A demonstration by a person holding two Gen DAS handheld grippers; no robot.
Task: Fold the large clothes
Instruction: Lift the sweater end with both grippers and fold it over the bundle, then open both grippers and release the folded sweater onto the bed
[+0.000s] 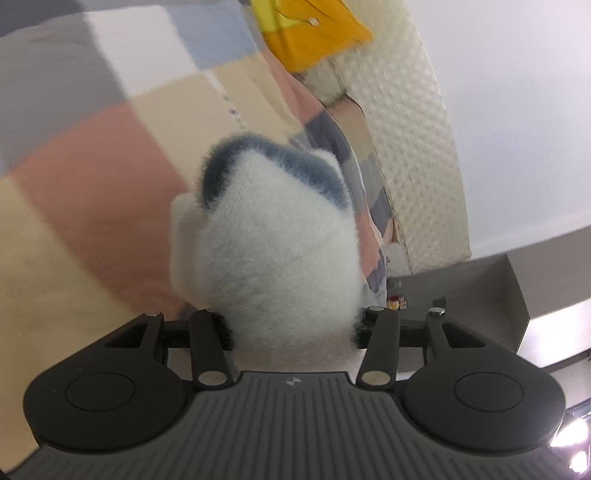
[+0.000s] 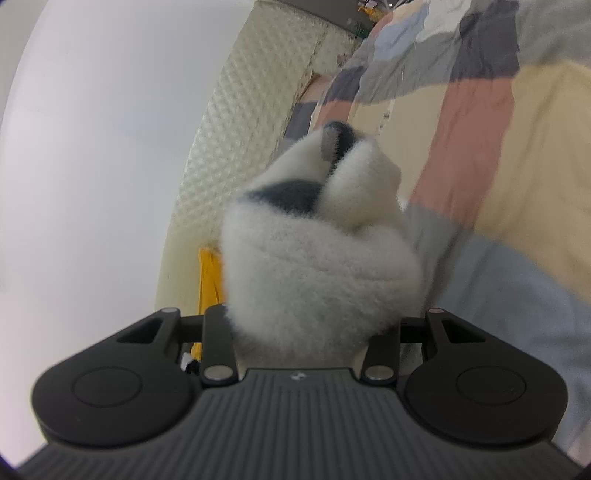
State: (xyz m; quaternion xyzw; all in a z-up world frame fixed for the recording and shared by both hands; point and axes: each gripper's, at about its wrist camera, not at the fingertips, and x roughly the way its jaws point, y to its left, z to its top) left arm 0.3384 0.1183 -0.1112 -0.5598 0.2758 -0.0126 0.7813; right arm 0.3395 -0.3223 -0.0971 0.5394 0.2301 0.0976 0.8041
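Observation:
A fluffy white garment [image 1: 280, 236] with a dark grey-blue trim is bunched up in front of the left wrist camera. My left gripper [image 1: 291, 295] is shut on it, and the fabric hides both fingers. In the right wrist view another bunch of the same white garment [image 2: 317, 258], with a dark patch on top, fills the middle. My right gripper [image 2: 314, 306] is shut on it, its fingers also buried in the fleece. Both bunches hang above the patchwork bedspread [image 1: 92, 177].
The bedspread [image 2: 498, 155] has pink, cream, grey and pale blue squares. A yellow cloth [image 1: 314, 33] lies at its far end. A cream quilted mattress or headboard [image 1: 417, 147] stands against the white wall [image 2: 92, 147]. A grey cabinet [image 1: 480, 291] is low at the right.

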